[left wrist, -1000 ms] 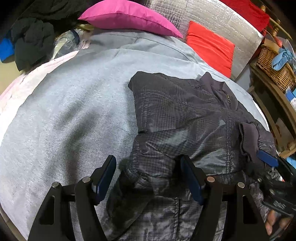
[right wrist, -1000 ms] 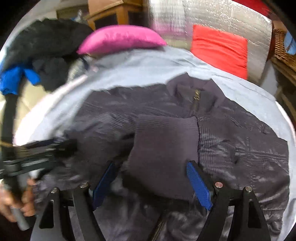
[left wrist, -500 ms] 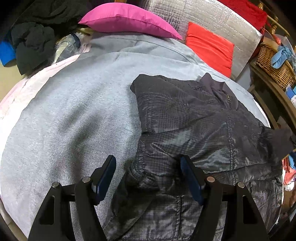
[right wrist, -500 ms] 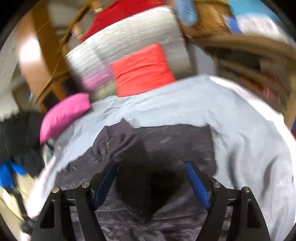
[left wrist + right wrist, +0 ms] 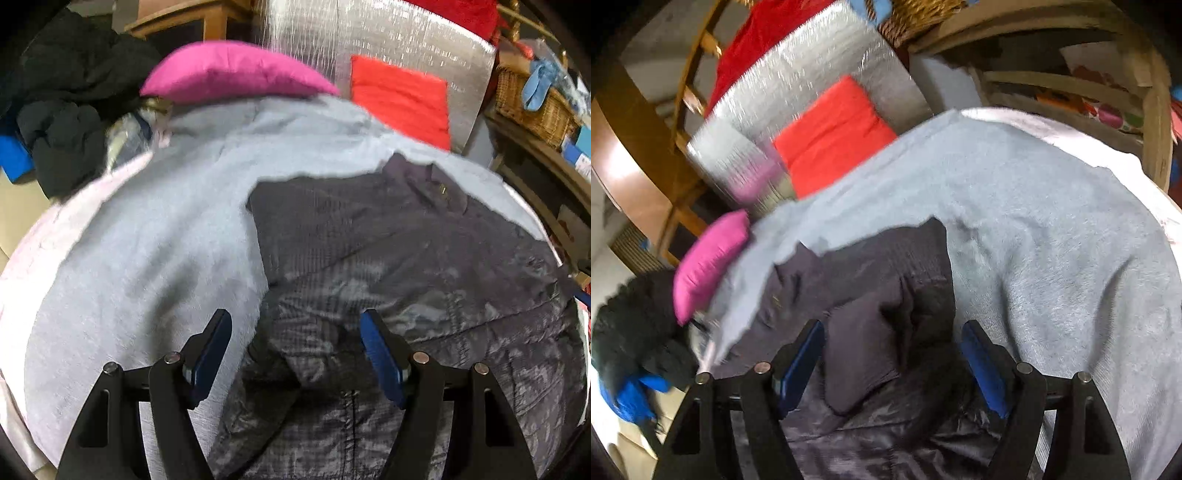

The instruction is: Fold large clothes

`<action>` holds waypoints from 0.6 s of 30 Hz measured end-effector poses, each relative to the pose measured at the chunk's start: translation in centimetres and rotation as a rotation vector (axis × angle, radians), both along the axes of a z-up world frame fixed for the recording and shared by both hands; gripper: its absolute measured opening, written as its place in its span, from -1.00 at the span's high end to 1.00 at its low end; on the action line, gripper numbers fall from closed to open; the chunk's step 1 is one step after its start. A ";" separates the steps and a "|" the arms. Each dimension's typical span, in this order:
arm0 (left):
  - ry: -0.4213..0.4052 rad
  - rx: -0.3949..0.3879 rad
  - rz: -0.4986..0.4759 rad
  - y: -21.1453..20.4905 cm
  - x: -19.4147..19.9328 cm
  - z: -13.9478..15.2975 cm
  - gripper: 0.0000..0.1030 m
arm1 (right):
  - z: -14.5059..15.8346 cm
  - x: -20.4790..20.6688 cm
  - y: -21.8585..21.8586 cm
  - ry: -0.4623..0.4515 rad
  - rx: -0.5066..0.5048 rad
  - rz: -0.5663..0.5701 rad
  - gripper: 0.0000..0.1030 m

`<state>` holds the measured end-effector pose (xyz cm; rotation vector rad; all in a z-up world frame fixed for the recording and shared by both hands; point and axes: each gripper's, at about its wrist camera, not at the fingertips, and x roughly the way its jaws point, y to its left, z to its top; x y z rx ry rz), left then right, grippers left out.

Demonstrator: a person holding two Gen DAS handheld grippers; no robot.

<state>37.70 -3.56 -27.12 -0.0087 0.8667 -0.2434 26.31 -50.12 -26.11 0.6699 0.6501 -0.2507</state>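
Slippage is our main worry: the dark grey quilted nylon jacket (image 5: 406, 266) is slick and puffy, so a folded sleeve could slide back open before we press it flat. The jacket lies spread on the pale grey fleece blanket (image 5: 155, 258), collar at the far end from both grippers, straight ahead of each.

Our left gripper (image 5: 295, 350) hangs with its jaws wide apart above a bunched sleeve end near the jacket's left edge; fabric sits between the blue pads (image 5: 212, 350), but they do not press on it, so nothing is held. Our right gripper (image 5: 892, 363) is likewise spread wide over a rumpled dark cuff and sleeve (image 5: 871, 339) lying across the jacket's right side, with no pad contact that we can see.

If we close now, we could pinch the blanket together with the sleeve at the left edge and drag it along. On the right, motion blur makes the layers hard to read, so we might catch only the top layer and leave the fold crooked. Beyond the collar, the magenta pillow (image 5: 229, 74) stays clear.
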 end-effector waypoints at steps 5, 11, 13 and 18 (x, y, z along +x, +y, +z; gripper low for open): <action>0.042 0.030 -0.011 -0.8 0.6 -1.2 -0.43 | -3.9 3.4 -0.2 0.158 0.016 0.057 -0.48; -0.039 0.067 -0.003 -1.4 -0.3 0.1 -0.43 | -1.9 2.7 1.5 0.072 -0.080 0.099 0.24; -0.076 0.083 -0.004 -1.6 -0.6 0.6 -0.44 | -1.0 2.0 1.6 0.025 -0.103 0.102 0.24; -0.050 0.141 -0.013 -2.4 0.0 -0.1 -0.49 | -5.0 3.5 -0.3 0.173 0.010 0.094 0.17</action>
